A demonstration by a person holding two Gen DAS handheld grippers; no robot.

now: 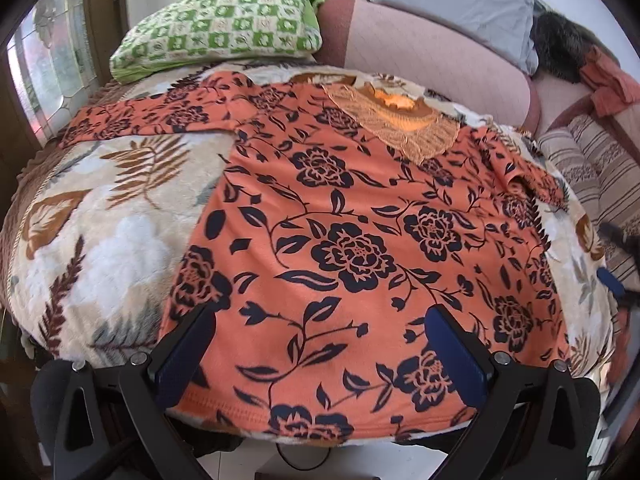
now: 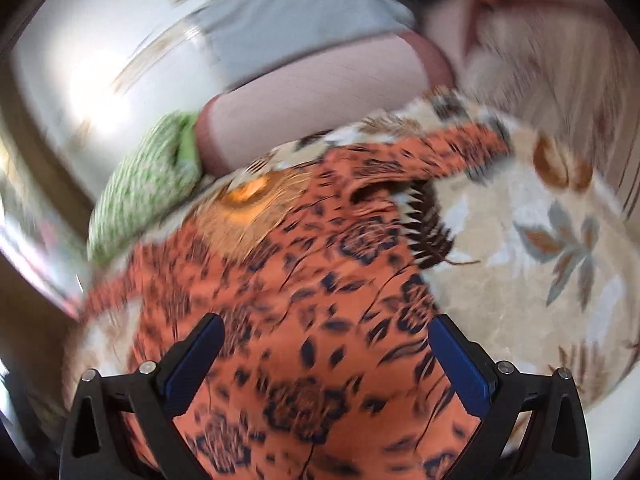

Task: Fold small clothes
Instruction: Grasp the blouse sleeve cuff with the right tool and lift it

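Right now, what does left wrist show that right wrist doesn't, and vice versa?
Only left wrist: the orange floral top's left sleeve stretched out flat, its near hem at the blanket edge, the striped cushion, and the right gripper's blue pad at frame right. Sharp image.

Only right wrist: a wider stretch of bare floral blanket beside the top's right sleeve. Heavily motion-blurred.

Both: the top lying unfolded with its lace neckline, the green checked pillow, the pink sofa back, grey pillow. Left gripper and right gripper both open, holding nothing.

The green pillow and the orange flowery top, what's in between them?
In the left wrist view, only a strip of the leafy cream blanket lies between the green pillow and the orange flowery top.
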